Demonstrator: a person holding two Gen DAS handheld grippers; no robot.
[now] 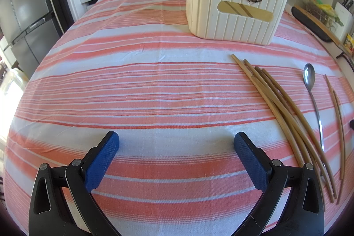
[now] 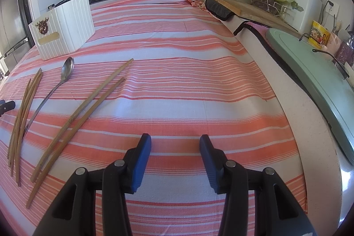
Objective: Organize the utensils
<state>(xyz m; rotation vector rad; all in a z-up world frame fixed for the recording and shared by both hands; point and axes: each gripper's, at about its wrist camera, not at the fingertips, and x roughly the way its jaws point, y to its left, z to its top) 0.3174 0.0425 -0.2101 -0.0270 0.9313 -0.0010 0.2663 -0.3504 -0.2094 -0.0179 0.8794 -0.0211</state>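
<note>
Both grippers hover over the striped cloth (image 1: 154, 85) on the worktop, empty. The left gripper (image 1: 177, 143) has its fingers wide apart; the right gripper (image 2: 175, 145) has its fingers partly apart. Chopsticks (image 1: 276, 107) and a spoon (image 1: 309, 79) lie at the left gripper's two o'clock, the white holder (image 1: 232, 8) at one o'clock.

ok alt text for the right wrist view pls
An open right gripper, holding nothing, hovers over a pink-striped tablecloth. To its left lie wooden chopsticks and a metal spoon, with a white utensil holder behind them.
</note>
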